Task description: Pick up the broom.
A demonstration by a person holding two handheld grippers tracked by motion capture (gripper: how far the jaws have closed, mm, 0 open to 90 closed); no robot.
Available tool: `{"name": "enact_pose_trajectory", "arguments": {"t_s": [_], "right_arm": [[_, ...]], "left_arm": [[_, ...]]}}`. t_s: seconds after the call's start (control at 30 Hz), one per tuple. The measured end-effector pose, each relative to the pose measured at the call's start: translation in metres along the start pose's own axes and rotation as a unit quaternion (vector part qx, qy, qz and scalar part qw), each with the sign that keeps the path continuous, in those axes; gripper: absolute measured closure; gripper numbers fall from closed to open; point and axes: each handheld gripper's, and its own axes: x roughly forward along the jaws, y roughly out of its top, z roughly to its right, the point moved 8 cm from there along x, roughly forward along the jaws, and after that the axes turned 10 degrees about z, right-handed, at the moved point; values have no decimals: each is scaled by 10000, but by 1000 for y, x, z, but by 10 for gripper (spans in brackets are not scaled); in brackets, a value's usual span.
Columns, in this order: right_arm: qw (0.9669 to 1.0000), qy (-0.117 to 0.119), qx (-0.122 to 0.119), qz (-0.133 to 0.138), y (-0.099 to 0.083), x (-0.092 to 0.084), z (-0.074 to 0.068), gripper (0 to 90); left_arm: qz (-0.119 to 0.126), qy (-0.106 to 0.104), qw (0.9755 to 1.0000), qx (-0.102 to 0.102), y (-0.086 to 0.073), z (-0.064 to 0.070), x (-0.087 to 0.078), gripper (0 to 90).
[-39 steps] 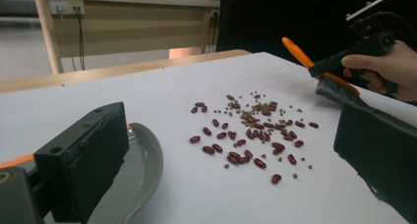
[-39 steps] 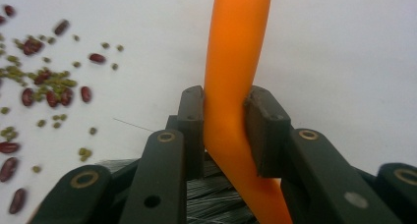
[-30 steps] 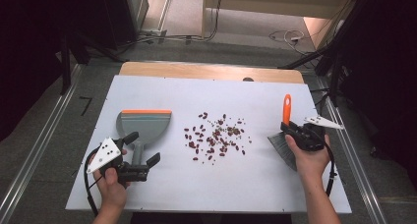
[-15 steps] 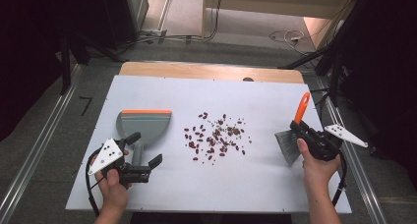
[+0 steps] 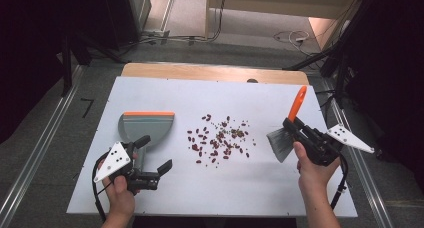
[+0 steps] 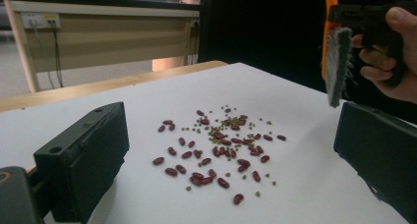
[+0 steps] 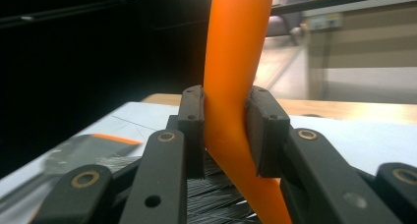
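A scatter of red and green beans (image 5: 218,139) (image 6: 216,145) lies mid-table. To its right my right gripper (image 5: 292,125) (image 7: 225,130) is shut on the orange handle (image 7: 231,76) of a small brush (image 5: 281,142), which hangs off the table with its grey bristles (image 6: 338,62) pointing down and left. A grey dustpan with an orange lip (image 5: 147,128) lies left of the beans, handle toward me. My left gripper (image 5: 155,154) (image 6: 231,155) stands open low over the table just right of the dustpan's handle, its jaws aimed at the beans with nothing between them.
The white table top (image 5: 240,95) has a wooden strip (image 5: 215,72) along its far edge. Floor and cables lie beyond, with metal rails at both sides. Bare surface lies between the beans and the near edge.
My right gripper has lifted the brush off the table and swung it rightward, tilting it so the bristles now hang in the air. The left gripper has stayed put.
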Motion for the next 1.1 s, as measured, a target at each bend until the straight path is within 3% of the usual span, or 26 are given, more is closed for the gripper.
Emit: {"name": "enact_pose_trajectory", "arguments": {"t_s": [0.13,0.33,0.53,0.77,0.93,1.1], "right_arm": [[9998,201,-58,-2,-2,9,-25,691],[9985,544,6,63,-5,20,-61,691],[9962,865,-53,2,-14,29,-98,691],[9923,1234,-72,-24,-22,36,-138,691],[9897,1419,-164,-55,-28,34,-161,691],[9879,1530,-225,-98,-35,34,-177,690]], "left_arm": [[52,-128,9999,-35,4,11,5,16],[-92,-436,9983,-386,3,28,17,45],[-288,-700,9965,-368,-1,55,32,104],[-462,-1105,9914,-532,-6,85,45,183],[-483,-1236,9895,-565,-7,99,48,244],[-600,-1177,9896,-572,-11,103,52,296]]}}
